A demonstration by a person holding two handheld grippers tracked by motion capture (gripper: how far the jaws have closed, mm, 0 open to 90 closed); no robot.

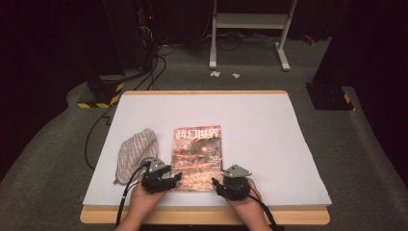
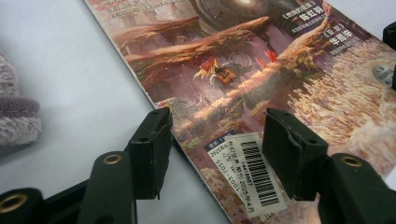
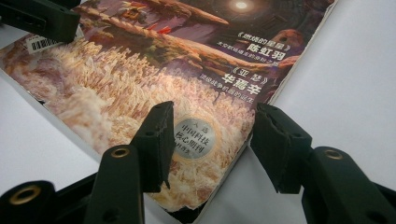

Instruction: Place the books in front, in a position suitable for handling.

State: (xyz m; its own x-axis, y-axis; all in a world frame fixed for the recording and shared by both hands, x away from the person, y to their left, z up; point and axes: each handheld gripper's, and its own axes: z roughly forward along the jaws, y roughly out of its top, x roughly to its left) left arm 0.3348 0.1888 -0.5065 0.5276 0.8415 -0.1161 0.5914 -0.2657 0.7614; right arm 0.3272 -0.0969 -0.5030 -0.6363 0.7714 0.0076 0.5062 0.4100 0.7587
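**Both grippers parked at the magazine, nothing grabbed yet**

While you've got both hands lined up at the near edge of the magazine (image 1: pixel 197 158), I'd say you're barely off the starting line. It lies flat and closed, cover up, on the white table (image 1: pixel 269 144), a bit left of centre, with the striped cloth (image 1: pixel 136 151) just beside its left edge and not touching it as far as I can tell.

Your left gripper (image 1: pixel 164 179) sits at the near left corner. In the left gripper view its jaws stand about half open, straddling that corner with the barcode sticker (image 2: pixel 252 172) between them, and the pads aren't pressing on anything.

Your right gripper (image 1: pixel 222 185) is at the near right corner. Same story in the right gripper view: jaws roughly half open, the round silver seal (image 3: pixel 194 137) between them, no squeeze on the cover.

So done: approach and lining up. Left, by my guess: actually getting hold of the cover or the corners, and whatever you mean to do with it after, opening it or moving it. The cover looks glossy, so it may be slippery to pinch.
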